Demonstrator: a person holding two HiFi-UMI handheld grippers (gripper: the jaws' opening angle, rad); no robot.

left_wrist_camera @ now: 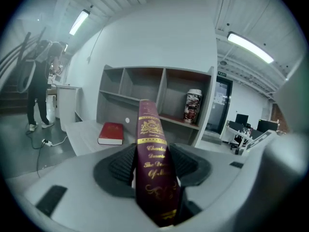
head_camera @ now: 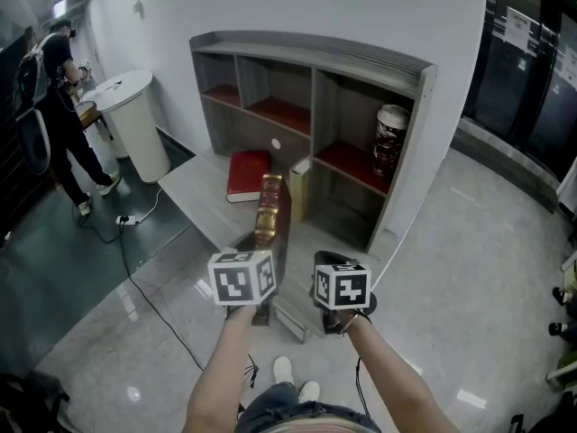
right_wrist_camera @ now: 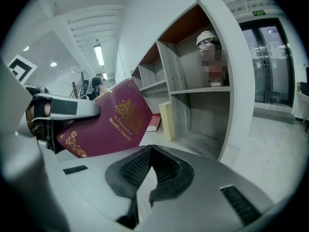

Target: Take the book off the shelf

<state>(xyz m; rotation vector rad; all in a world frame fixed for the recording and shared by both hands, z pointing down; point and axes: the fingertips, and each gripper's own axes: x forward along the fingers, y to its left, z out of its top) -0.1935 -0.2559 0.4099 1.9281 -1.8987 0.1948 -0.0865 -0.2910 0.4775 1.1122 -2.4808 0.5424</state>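
The maroon book (head_camera: 269, 207) is already clear of the shelf (head_camera: 311, 61). It stands upright at the centre of the head view, in the air in front of the lower compartments, spine toward the camera. The left gripper (head_camera: 261, 262) has it. In the left gripper view the 2 jaws are clamped on the lower end of the spine, 1 pad against each cover, and most of the volume rises above them. The right gripper (right_wrist_camera: 151, 151) sits just beside it at lower centre. Its jaws are pressed together with nothing between them.

It looks like a hardback, so it is probably stiff and fairly heavy for a single pinch. The gilt-stamped covers look smooth, so they may slide between the pads. Because the hold is low, the weight above can tip the book over — the right gripper view shows it leaning. A firmer hold would be nearer the middle of the boards, or with the 2nd gripper steadying the top edge.

Behind it, a red book (head_camera: 248, 174) lies flat on the grey platform (head_camera: 194, 197), and a cream book (head_camera: 299, 188) stands at the shelf's foot. A patterned canister (head_camera: 390, 138) is in the right-hand compartment, and a person (head_camera: 54, 106) stands at upper left — well apart.
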